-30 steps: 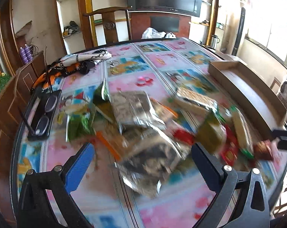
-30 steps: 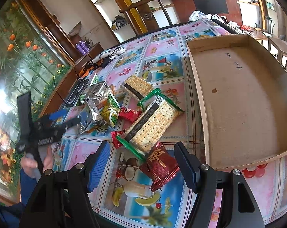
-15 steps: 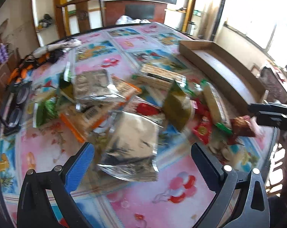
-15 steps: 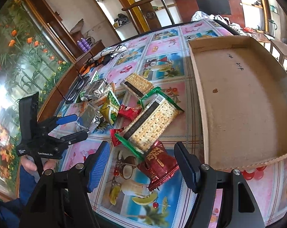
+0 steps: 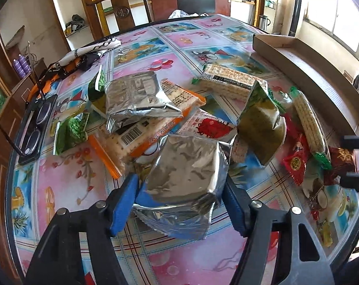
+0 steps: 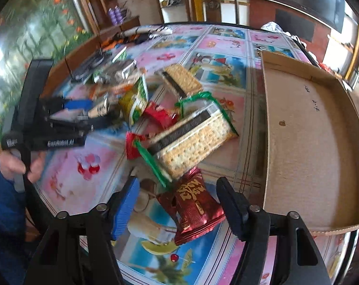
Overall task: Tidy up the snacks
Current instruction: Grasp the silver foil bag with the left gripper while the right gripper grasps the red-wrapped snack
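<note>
Left claw (image 5: 181, 199) has been closing, fingers flanking a silver foil packet (image 5: 186, 171) lying on the table (image 5: 67, 180); contact unclear. Right claw (image 6: 179, 204), also closing, straddles a dark red wrapper (image 6: 193, 209) untouched, beside the cardboard tray (image 6: 314, 142)

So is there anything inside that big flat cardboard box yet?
No: the flat cardboard box shows only its bare brown floor, and the snack packets all lie outside it on the table.
</note>
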`<state>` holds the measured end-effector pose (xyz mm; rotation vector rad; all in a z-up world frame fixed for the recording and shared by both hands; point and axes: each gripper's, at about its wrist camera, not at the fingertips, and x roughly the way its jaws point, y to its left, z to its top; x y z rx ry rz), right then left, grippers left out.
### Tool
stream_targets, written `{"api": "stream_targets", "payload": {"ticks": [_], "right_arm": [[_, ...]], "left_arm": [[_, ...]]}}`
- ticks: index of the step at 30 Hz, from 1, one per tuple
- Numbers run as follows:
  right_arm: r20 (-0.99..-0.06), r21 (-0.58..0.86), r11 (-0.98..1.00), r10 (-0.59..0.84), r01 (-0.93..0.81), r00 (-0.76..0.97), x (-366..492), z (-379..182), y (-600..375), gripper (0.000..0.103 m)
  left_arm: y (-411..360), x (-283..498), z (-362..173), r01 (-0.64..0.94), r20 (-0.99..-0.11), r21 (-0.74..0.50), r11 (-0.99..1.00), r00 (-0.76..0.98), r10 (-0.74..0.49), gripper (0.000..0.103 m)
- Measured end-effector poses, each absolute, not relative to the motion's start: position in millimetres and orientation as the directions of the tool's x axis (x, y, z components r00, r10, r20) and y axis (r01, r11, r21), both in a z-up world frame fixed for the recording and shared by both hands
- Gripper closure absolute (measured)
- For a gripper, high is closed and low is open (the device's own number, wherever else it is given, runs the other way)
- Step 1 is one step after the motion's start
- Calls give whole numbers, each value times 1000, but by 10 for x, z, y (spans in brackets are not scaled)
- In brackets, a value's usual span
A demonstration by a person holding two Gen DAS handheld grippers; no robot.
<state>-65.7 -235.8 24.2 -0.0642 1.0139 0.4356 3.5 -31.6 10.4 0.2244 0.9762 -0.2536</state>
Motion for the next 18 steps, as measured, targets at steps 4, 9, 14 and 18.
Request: {"api": "stream_targets", "payload": {"ticks": [4,9,14,18], "right_arm": [[-861,100,911,281,-400,424,-724,164,-2315,47],[-867,105,915,276,-390,415,-751,101,-2336,57],[-861,98,918,273,-385,429,-800,100,-2347,60],[-846,119,920,291,-373,447,-830,148,-2353,66]], "left_arm": [[-303,61,100,302,-836,70,951,537,-109,34],[-242,133,74,271,-840,36,962,529,-117,25],[-238,87,70,273,-832,22,962,539,-134,35],[-279,3,88,271,-823,35,962,554,-126,45]]}}
